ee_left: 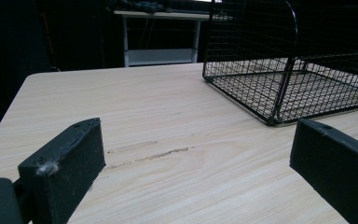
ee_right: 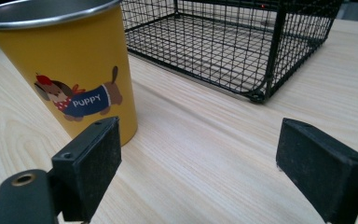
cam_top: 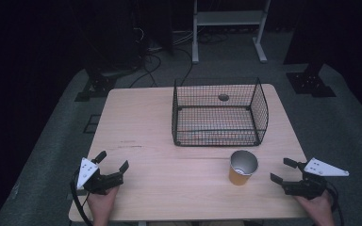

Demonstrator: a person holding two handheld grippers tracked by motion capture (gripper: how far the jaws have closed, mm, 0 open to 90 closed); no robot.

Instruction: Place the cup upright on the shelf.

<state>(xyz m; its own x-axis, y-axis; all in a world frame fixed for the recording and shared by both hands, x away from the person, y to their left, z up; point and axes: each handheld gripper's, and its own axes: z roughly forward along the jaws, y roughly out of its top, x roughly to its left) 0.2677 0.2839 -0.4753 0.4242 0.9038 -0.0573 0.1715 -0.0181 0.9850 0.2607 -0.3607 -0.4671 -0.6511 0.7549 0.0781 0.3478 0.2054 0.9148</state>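
A yellow cup (cam_top: pixel 242 167) with a metal inside stands upright on the wooden table (cam_top: pixel 146 127), just in front of a black wire basket (cam_top: pixel 219 113). In the right gripper view the cup (ee_right: pixel 70 70) carries a dog picture and the word PUPPY. My right gripper (cam_top: pixel 283 170) rests low at the table's front right, open, a short way right of the cup. At the front left my left gripper (cam_top: pixel 113 161) is open over bare wood. The left gripper view has the basket (ee_left: pixel 303 70) ahead to the right, and the right gripper view has the basket (ee_right: pixel 233 42) behind the cup.
Past the table's far edge are a white metal stand (cam_top: pixel 228 28), black stand bases (cam_top: pixel 311 82) and loose cables (cam_top: pixel 146 61) on a grey floor. Faint scuff marks (cam_top: pixel 129 146) cross the wood left of the basket.
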